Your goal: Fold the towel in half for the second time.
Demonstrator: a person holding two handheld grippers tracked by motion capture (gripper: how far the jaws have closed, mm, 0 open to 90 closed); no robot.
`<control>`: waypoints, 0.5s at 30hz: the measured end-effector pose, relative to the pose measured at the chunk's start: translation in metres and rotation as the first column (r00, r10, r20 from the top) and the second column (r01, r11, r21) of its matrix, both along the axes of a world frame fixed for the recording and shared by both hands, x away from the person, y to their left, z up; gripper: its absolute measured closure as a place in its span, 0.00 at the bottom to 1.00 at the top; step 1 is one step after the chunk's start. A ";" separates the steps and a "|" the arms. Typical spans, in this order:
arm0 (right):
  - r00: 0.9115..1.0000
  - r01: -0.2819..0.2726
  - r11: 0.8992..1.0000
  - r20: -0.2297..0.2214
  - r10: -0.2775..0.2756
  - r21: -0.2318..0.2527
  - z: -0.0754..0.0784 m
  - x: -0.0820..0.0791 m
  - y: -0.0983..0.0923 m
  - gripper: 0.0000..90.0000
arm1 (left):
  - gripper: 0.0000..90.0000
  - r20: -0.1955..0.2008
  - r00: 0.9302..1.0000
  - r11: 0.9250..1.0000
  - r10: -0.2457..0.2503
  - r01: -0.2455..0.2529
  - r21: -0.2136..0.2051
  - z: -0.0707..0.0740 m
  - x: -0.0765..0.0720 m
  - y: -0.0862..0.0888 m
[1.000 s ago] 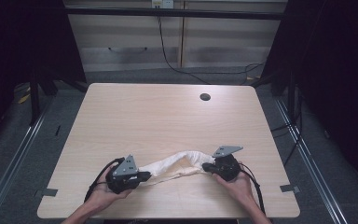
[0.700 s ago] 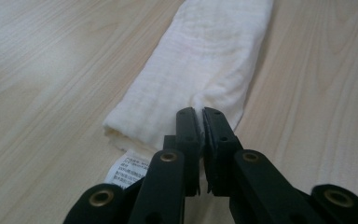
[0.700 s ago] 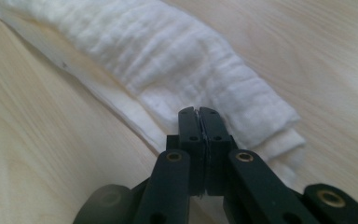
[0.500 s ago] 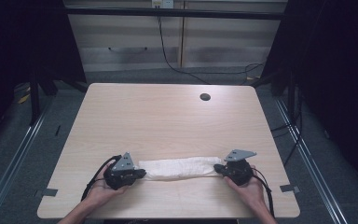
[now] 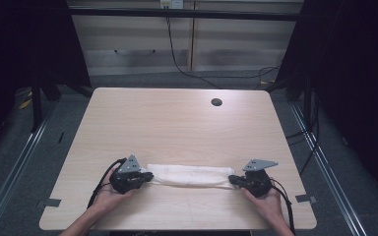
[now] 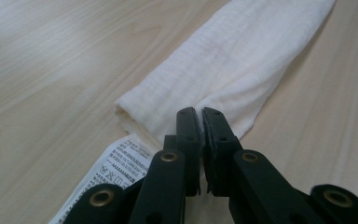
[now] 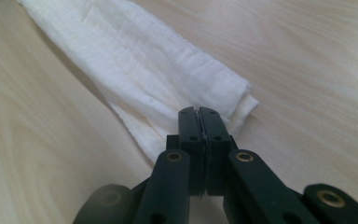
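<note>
Low in the high view, a white cloth (image 5: 187,175) lies folded into a long narrow band across the near part of the pale wooden table (image 5: 177,123), stretched flat between the two hands. The left gripper (image 5: 145,177) sits at the band's left end in the lower left of the frame, the right gripper (image 5: 232,180) at its right end in the lower right, and each is clenched on the fabric at its end. From the left gripper view the black jaws rise from the bottom edge pressed together on a thin layer of the cloth (image 6: 223,70), which runs away toward the upper right corner; a printed care label (image 6: 116,165) lies beside the jaws at the lower left, something the high view is too small to reveal. In the right gripper view the jaws are likewise pinched on a corner of the cloth (image 7: 135,60), which reaches toward the upper left, its folded layers showing at the edge. A dark round hole (image 5: 216,102) sits in the table's upper right. The label's print is too fine to read, and the forearms are cut off at the bottom edge.
</note>
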State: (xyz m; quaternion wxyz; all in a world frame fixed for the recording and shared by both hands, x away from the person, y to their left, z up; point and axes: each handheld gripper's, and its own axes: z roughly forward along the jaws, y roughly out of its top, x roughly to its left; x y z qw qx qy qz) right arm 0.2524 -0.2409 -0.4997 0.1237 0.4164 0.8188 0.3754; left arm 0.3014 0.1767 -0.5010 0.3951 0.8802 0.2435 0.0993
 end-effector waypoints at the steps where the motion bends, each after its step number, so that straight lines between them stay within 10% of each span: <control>1: 1.000 0.002 1.000 -0.004 -0.002 0.002 0.000 0.003 0.000 0.99 | 0.95 0.007 1.000 1.000 0.001 -0.001 0.007 0.000 0.001 0.000; 15: 0.999 0.030 1.000 0.018 -0.029 -0.004 0.001 0.021 0.012 0.96 | 0.89 -0.022 0.997 0.995 0.071 -0.072 -0.068 -0.003 0.016 0.008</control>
